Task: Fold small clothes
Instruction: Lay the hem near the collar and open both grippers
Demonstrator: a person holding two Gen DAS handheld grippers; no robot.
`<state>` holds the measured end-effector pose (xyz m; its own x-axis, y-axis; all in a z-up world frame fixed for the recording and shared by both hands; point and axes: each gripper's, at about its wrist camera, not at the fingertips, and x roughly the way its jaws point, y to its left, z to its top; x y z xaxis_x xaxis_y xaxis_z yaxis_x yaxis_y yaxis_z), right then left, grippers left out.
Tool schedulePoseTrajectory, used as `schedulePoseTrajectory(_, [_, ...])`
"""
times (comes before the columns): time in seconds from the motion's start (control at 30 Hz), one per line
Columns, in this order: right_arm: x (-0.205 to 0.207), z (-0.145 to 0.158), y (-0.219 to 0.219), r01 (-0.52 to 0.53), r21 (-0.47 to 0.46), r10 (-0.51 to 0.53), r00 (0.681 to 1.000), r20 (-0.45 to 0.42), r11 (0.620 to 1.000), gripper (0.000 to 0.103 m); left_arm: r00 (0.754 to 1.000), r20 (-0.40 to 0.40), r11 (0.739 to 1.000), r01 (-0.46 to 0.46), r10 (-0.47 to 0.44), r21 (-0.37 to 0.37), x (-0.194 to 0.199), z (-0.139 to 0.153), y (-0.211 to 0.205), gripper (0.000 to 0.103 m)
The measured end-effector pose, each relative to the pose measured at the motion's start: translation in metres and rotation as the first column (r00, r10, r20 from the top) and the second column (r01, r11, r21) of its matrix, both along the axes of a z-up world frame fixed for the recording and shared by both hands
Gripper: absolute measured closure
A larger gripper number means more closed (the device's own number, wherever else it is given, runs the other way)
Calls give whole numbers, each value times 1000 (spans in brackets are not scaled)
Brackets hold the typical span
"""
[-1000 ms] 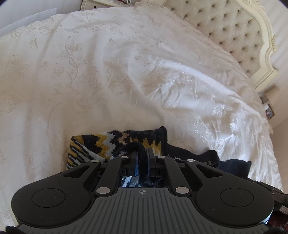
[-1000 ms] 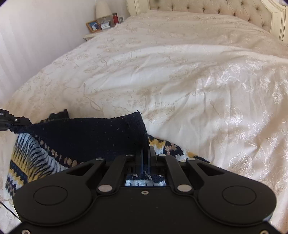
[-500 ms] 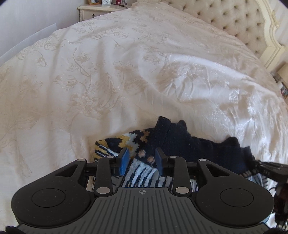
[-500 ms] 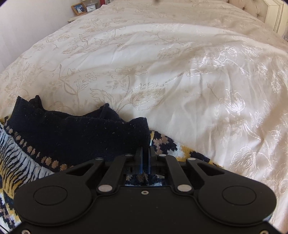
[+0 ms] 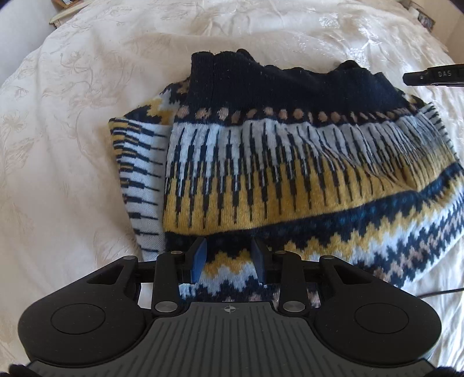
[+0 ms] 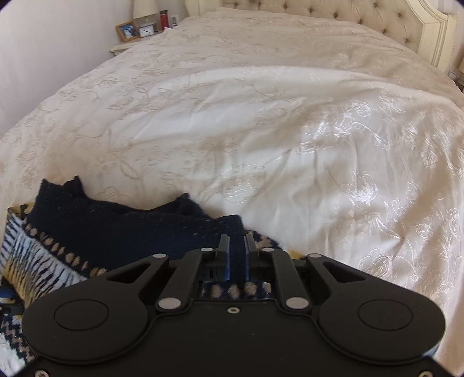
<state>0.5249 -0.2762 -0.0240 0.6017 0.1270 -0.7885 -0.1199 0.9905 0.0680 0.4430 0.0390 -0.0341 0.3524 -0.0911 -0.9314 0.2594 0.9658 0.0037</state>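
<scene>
A knitted sweater (image 5: 290, 174) in navy, yellow, white and tan lies folded on the bed, its navy ribbed hem (image 5: 290, 84) turned over to the far side. My left gripper (image 5: 229, 258) hovers open over the sweater's near zigzag band, with nothing pinched between its blue pads. In the right wrist view the same sweater (image 6: 121, 232) fills the lower left. My right gripper (image 6: 236, 252) sits at the right end of the navy hem with its fingers slightly parted, open, and the fabric lying loose between them. The right gripper's tip (image 5: 429, 75) also shows beyond the sweater's far right corner.
A cream floral bedspread (image 6: 261, 130) covers the whole bed, with wide room beyond and to the right of the sweater. A tufted headboard (image 6: 362, 17) stands at the far end. A nightstand (image 6: 139, 32) with a photo frame, clock and lamp is at the far left.
Both grippers laid the navy hem down over the sweater. The left opened half a second ago and drew back; the right has now parted its fingers and let go of the hem.
</scene>
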Motion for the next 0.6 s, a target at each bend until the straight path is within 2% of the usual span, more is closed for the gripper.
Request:
schedulePoseTrajectory(0.03, [-9,3,7,-23,11,23,1000,3,1000,79,1000,0,1000,1,-1,-1,-2,1,2,70])
schedulePoseTrajectory(0.07, [-17,5,15,-46,21,46,999,6,999,66,1000,-4,1000,2,-2,0,-3,2,4,70])
schedulePoseTrajectory(0.13, [-37,7,34,-101,40,100,995,7,994,55,1000,-12,1000,1,-1,-5,-3,4,6,70])
schedulePoseTrajectory(0.23, [-63,-1,62,-182,35,182,983,-11,983,56,1000,-23,1000,-3,3,-12,-3,6,7,70])
schedulePoseTrajectory(0.37, [-87,-18,93,-240,8,240,969,-54,971,56,1000,-29,1000,-5,4,-15,-1,10,4,70])
schedulePoseTrajectory(0.6, [-75,-51,112,-251,-131,229,960,-159,959,56,999,-41,1000,0,-2,-29,-5,8,8,70])
